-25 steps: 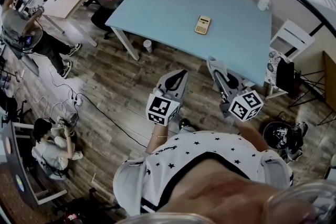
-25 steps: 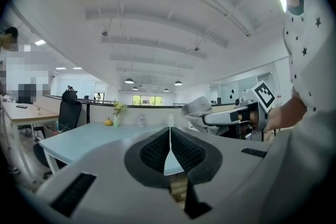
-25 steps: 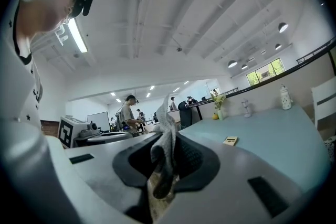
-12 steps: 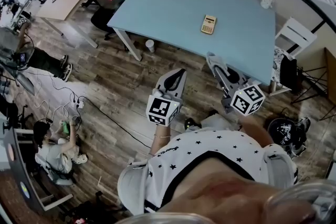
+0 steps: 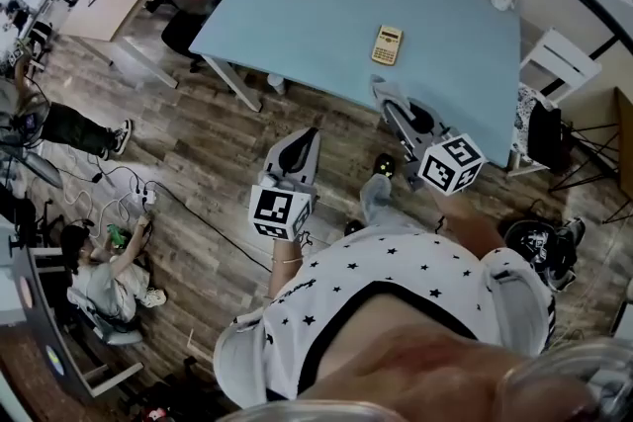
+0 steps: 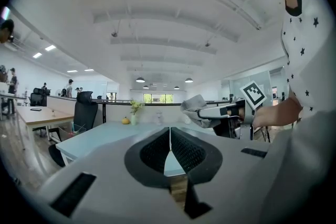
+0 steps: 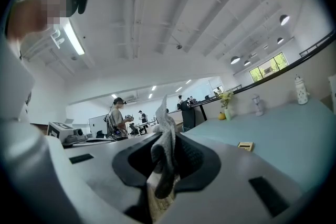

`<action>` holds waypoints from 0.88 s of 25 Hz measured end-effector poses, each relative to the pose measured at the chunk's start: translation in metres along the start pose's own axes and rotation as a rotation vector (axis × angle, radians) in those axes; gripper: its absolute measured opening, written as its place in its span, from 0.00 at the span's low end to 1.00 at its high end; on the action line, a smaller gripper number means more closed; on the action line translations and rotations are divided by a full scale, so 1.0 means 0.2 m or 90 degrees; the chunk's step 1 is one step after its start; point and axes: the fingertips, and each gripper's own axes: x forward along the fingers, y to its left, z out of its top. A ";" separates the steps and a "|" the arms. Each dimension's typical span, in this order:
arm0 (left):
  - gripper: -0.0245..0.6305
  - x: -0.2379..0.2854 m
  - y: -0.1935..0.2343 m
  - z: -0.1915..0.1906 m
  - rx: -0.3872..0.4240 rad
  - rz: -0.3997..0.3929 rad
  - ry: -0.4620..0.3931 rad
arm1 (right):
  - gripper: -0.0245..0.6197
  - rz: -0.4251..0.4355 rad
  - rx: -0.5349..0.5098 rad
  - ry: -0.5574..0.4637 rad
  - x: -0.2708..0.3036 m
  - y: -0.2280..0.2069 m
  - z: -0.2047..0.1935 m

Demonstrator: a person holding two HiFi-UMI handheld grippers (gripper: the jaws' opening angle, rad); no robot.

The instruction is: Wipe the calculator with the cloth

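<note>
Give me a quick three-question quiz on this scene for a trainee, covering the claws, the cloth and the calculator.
1. True or false: the left claw holds the cloth.
2. Where does the calculator lie? A: on the blue table. B: on the wooden floor. C: between the left claw's jaws.
3. Fill in: the right claw is shut on the ____.

Key: 1 false, its jaws are shut on nothing. 2 A. 3 cloth.
</note>
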 end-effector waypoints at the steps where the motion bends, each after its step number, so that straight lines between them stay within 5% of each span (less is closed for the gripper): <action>1: 0.08 0.03 0.02 0.00 0.002 0.005 0.005 | 0.11 0.005 0.005 0.001 0.04 -0.03 0.00; 22: 0.08 1.05 0.28 0.15 0.033 -0.019 0.036 | 0.11 -0.043 0.058 0.008 0.44 -0.98 0.14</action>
